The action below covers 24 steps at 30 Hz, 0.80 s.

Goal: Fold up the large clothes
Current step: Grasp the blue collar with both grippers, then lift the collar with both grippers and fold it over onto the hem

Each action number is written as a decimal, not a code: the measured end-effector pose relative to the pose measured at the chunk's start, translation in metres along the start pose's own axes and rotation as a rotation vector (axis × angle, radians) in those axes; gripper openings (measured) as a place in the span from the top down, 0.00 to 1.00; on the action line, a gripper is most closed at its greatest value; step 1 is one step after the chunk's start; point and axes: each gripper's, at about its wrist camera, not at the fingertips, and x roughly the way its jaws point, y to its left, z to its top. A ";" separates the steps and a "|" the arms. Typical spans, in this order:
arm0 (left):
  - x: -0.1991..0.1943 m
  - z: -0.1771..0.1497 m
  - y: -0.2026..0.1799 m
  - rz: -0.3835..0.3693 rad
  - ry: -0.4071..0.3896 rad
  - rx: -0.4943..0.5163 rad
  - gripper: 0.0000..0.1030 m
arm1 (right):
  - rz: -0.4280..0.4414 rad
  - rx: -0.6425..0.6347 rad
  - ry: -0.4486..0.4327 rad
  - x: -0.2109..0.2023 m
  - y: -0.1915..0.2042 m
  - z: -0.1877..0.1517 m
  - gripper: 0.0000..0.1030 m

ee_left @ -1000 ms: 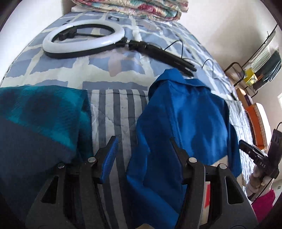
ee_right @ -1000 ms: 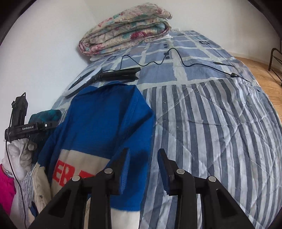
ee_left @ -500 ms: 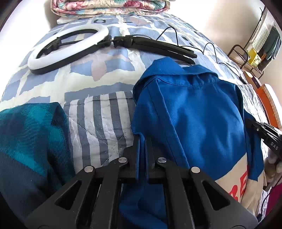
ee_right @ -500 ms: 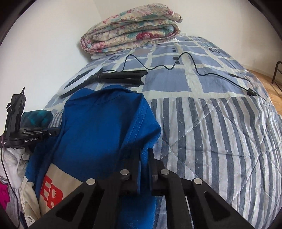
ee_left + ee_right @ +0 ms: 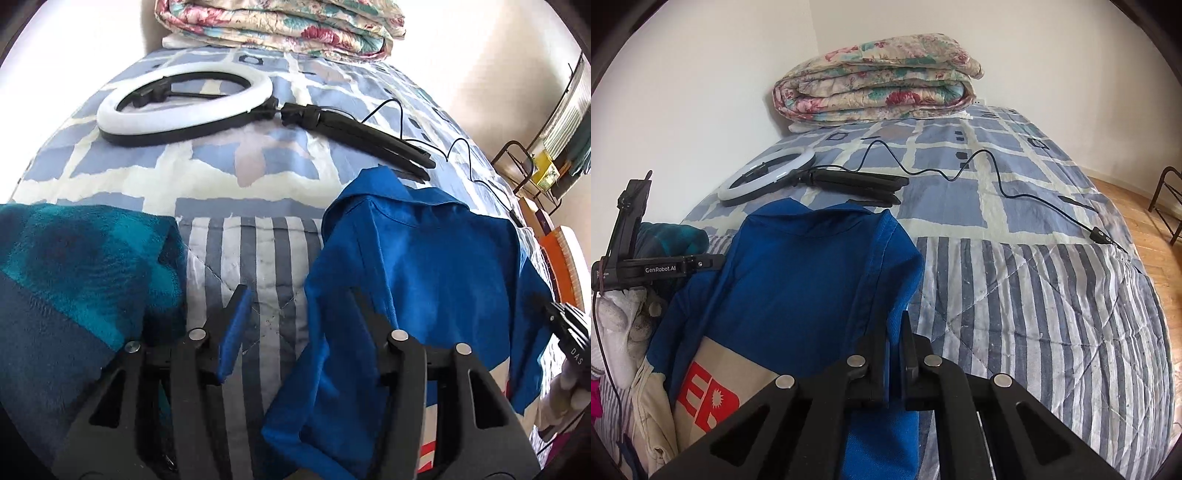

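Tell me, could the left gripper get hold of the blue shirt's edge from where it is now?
Probably yes: the left gripper has its jaws opening, the blue shirt edge lies by its right finger, and nothing covers it.

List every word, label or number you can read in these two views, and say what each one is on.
"GenRobot.AI": white print on the side of the left gripper, in the right wrist view.
"DAS": white letters on the right gripper, at the frame edge in the left wrist view; any more is cut off.
"ER": large red letters, partly hidden by a fold, on the cream panel of the blue shirt.
Nothing else is legible.
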 end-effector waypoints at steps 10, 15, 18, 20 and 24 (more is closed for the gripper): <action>0.004 -0.004 -0.012 -0.007 0.008 0.083 1.00 | -0.001 0.014 0.016 0.011 -0.004 -0.005 0.99; -0.028 -0.008 -0.020 -0.066 -0.037 0.105 1.00 | -0.016 -0.007 -0.015 -0.012 0.001 0.002 1.00; -0.058 -0.013 -0.028 -0.094 -0.060 0.129 1.00 | -0.004 -0.006 -0.039 -0.033 0.006 0.006 1.00; -0.075 -0.018 -0.031 -0.110 -0.067 0.141 1.00 | 0.000 -0.012 -0.055 -0.048 0.011 0.008 1.00; -0.117 -0.033 -0.037 -0.132 -0.104 0.154 1.00 | 0.008 -0.040 -0.088 -0.084 0.027 0.008 1.00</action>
